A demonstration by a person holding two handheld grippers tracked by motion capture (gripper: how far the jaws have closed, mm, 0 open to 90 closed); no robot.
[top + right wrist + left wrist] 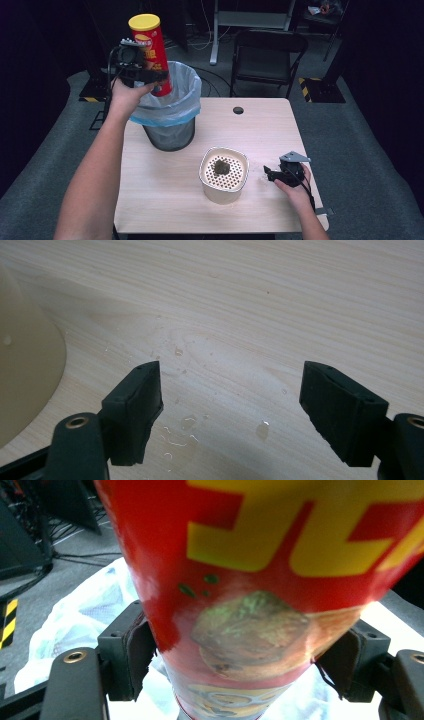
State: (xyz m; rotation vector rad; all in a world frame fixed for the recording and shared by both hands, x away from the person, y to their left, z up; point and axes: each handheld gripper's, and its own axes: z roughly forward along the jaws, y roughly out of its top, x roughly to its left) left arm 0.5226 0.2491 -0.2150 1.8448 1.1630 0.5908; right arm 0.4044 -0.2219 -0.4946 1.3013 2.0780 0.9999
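Chip can (152, 52), red with yellow lid, sits clamped in the left gripper (150, 76), upright with a slight tilt, lower end dipping inside the rim of the trash bin (170, 132) at the table's (165, 200) back-left corner. Left forearm stretches forward from the bottom edge, hand wrapped around the gripper body from below, jaws pointing toward the bin. In the left gripper view both pads press the can's sides (250, 630); the can blocks most of that frame, its top and bottom are cut off, bin liner (75, 615) just visible behind. Can's bottom is hidden by the liner in the high view, so can't tell how deep it sits. Right gripper (272, 172) rests low on the table at the right, hand behind it, jaws standing apart with nothing between them, aimed at the cream perforated container (223, 175). Right gripper view shows bare wood with water droplets (262, 430) between the jaws and a slice of the container wall (25, 365) at the left edge. Dark lump (221, 166) on the container's strainer top, too small to identify.
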